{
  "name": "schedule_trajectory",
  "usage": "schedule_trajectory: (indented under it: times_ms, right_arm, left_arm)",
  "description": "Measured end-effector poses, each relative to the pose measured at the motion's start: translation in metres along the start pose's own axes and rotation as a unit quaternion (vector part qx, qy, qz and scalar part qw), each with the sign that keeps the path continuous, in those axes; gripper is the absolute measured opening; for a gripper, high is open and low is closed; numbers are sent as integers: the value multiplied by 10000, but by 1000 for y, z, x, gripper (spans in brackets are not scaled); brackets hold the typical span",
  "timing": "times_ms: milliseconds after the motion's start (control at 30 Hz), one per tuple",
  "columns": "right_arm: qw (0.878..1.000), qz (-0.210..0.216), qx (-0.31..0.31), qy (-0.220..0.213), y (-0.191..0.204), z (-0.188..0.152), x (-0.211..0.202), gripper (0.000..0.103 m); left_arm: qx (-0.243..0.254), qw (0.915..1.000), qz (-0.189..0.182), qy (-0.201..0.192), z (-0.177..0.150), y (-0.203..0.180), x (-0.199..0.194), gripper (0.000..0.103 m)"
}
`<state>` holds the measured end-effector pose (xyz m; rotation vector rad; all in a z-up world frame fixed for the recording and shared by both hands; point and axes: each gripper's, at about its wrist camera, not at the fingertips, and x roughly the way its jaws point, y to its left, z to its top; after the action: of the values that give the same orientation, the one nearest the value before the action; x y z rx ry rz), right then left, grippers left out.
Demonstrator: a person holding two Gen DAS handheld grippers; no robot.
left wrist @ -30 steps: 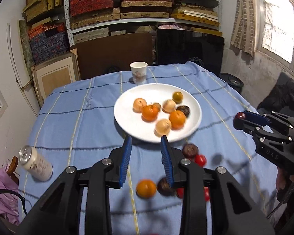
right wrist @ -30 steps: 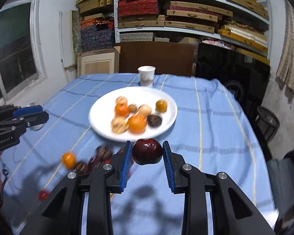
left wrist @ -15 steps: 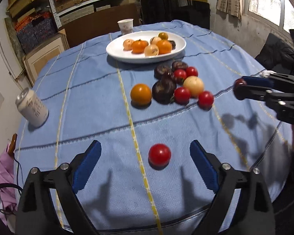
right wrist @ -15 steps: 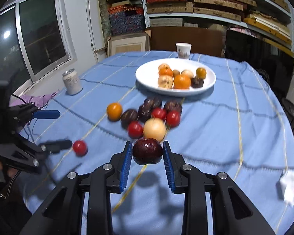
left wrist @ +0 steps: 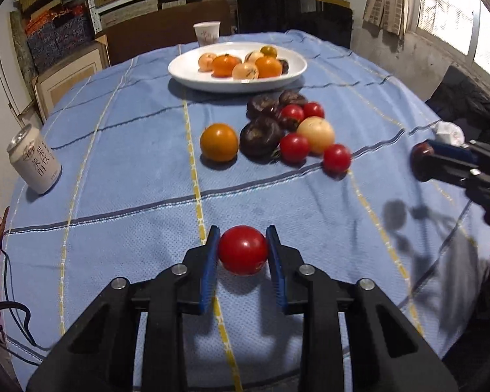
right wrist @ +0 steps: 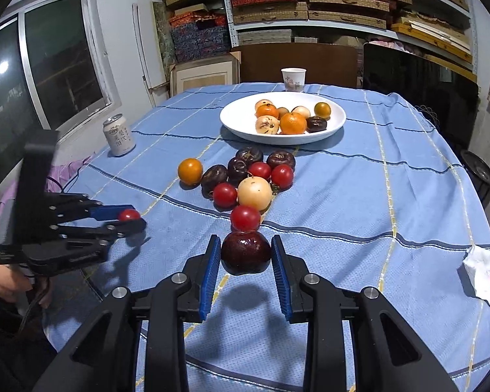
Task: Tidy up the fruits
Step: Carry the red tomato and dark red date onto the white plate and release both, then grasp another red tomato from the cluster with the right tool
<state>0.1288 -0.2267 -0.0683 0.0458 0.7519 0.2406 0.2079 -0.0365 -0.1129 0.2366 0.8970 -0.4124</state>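
Note:
My left gripper (left wrist: 242,231) sits low near the table's front edge, its jaws closing on a red tomato (left wrist: 243,250) with both blue pads touching its sides. My right gripper (right wrist: 246,240) is shut on a dark red round fruit (right wrist: 246,254), held just above the cloth in front of a loose cluster. That cluster holds an orange fruit (right wrist: 190,170), a pale yellow fruit (right wrist: 254,192), red tomatoes and several dark fruits. Behind it a white plate (right wrist: 232,124) carries several orange, pale and dark fruits.
A drink can (left wrist: 34,160) stands at the left edge of the blue checked tablecloth (left wrist: 130,163). A paper cup (left wrist: 207,32) is behind the plate. A crumpled tissue (right wrist: 486,274) lies at the right. Shelves of boxes line the back wall.
Both grippers drew back from the plate toward the front and sank. The left one opened wide over a lone red tomato, then closed on it. The right kept its dark fruit.

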Motion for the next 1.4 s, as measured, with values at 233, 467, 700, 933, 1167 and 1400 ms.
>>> schedule_trajectory:
  times_ms: [233, 467, 700, 933, 1167, 1400]
  right_arm:
    - [9997, -202, 69, -118, -18, 16, 1, 32]
    - [9957, -656, -185, -624, -44, 87, 2, 32]
    - [9946, -792, -396, -541, -68, 173, 75, 32]
    - [9947, -761, -659, -225, -75, 209, 170, 32]
    - [9947, -622, -790, -232, -70, 213, 196, 46]
    - [9951, -691, -605, -358, -68, 197, 148, 46]
  left_arm:
    - [-82, 9988, -237, -430, 28, 6, -44, 28]
    - [-331, 9962, -331, -739, 114, 29, -47, 28]
    - [-726, 9954, -400, -471, 209, 49, 36, 28]
    - [-1058, 9940, -253, 106, 228, 63, 130, 28]
    - [-1177, 9923, -323, 225, 223, 75, 154, 59]
    - [-1564, 9859, -542, -233, 215, 79, 98, 83]
